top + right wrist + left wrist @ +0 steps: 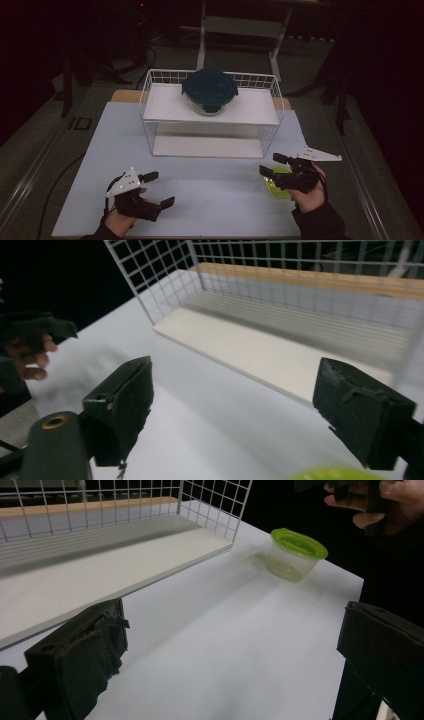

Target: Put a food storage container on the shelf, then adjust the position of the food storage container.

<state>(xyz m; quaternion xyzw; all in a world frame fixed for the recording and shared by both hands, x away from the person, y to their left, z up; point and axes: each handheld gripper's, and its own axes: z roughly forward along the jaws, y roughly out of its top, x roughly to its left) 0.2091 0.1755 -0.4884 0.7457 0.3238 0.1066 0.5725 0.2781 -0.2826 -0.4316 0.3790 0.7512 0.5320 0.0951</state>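
Altogether: one green-lidded tub (278, 183), one dark-lidded bowl (209, 91), one wire rack (150, 85).

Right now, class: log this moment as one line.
right tool: open, above green-lidded tub | left tool: open, empty | dark-lidded container: on rack

I see a pale blue-white table (210, 192) with a tan wooden edge showing at 12 o'clock behind the rack (150, 107). The rack is white wire in a square grid pattern, with two plain white shelves. On its upper shelf, the bowl (209, 106) is clear glass under a dark teal lid. At 4 o'clock my tub (292, 555) is translucent with a bright lime-green lid. My left gripper (159, 189) and right gripper (272, 165) are both black, each topped by a light grey plate. My sleeves are black, the room beyond is dark
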